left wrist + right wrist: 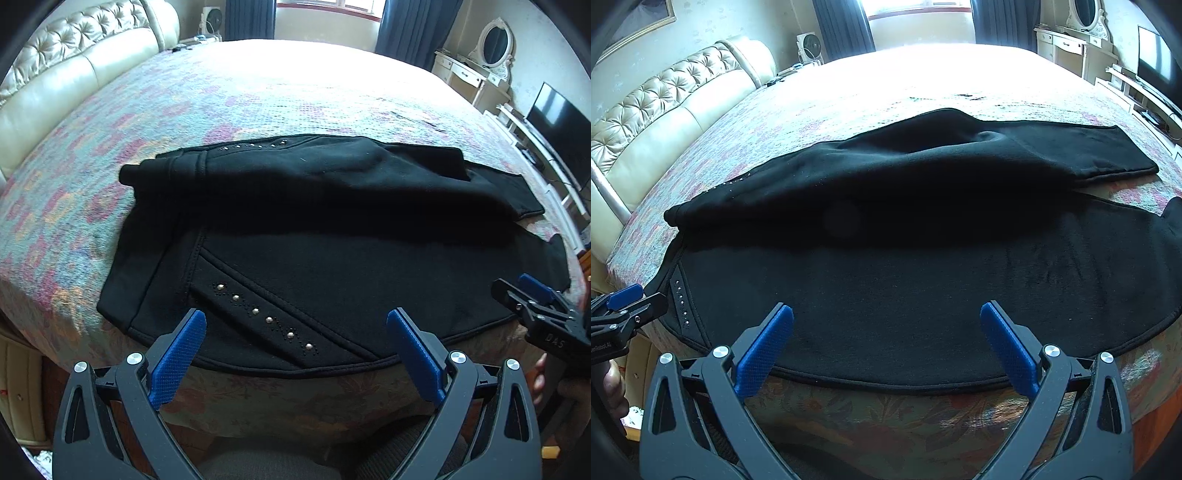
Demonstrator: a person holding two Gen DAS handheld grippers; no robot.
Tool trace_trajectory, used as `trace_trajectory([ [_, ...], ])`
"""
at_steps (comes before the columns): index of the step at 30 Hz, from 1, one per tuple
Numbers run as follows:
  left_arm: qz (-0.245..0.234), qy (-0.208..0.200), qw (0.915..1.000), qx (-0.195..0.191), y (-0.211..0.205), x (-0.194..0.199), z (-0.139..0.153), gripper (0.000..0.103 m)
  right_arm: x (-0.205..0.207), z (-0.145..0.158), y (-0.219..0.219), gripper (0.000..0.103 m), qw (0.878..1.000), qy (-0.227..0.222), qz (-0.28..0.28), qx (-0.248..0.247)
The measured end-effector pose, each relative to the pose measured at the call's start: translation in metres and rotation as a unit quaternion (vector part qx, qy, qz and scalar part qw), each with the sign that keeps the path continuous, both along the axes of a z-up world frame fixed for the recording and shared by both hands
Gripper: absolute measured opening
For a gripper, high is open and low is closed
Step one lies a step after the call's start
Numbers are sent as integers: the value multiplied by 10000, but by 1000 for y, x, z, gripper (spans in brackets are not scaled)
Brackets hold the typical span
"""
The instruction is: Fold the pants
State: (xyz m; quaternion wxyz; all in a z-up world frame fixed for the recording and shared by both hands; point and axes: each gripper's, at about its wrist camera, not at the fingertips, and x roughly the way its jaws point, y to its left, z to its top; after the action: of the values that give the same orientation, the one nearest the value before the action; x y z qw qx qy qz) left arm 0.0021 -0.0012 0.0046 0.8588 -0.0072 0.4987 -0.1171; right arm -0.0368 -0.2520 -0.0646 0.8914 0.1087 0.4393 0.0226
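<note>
A pair of black, soft-knit pants (332, 258) lies spread flat on the floral quilted bedspread (221, 92), close to the bed's near edge, with its lower hem line running along that edge. The waistband sits toward the cream tufted leather headboard (74, 66), and the two legs stretch away from it toward the dark flat-screen television (561, 125). The far leg is rumpled and humped in the middle, lying partly over the near leg, which is smooth. A slanted pocket seam on the near hip carries a row of small silver studs (262, 317). The left gripper (295, 332), blue-padded and black-framed, hovers above the studded hip with fingers spread wide, holding nothing. The right gripper (886, 325) hovers over the near leg, likewise spread and empty.
</note>
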Motion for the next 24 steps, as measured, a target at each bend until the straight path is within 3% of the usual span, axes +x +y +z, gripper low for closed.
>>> trace_trajectory([
  [7,-83,513,9945,-911,37,25,9,97,2,7,3,101,9997,50,250,48],
  [13,-73,408,9909,-1280,109,78,29,97,16,22,7,101,9981,-163,594,-92],
  [19,212,731,9721,-2221,180,164,6,97,37,26,7,101,9969,-149,705,315],
  [24,291,1344,9497,-2814,194,218,-36,97,45,17,10,101,9953,-11,818,518],
])
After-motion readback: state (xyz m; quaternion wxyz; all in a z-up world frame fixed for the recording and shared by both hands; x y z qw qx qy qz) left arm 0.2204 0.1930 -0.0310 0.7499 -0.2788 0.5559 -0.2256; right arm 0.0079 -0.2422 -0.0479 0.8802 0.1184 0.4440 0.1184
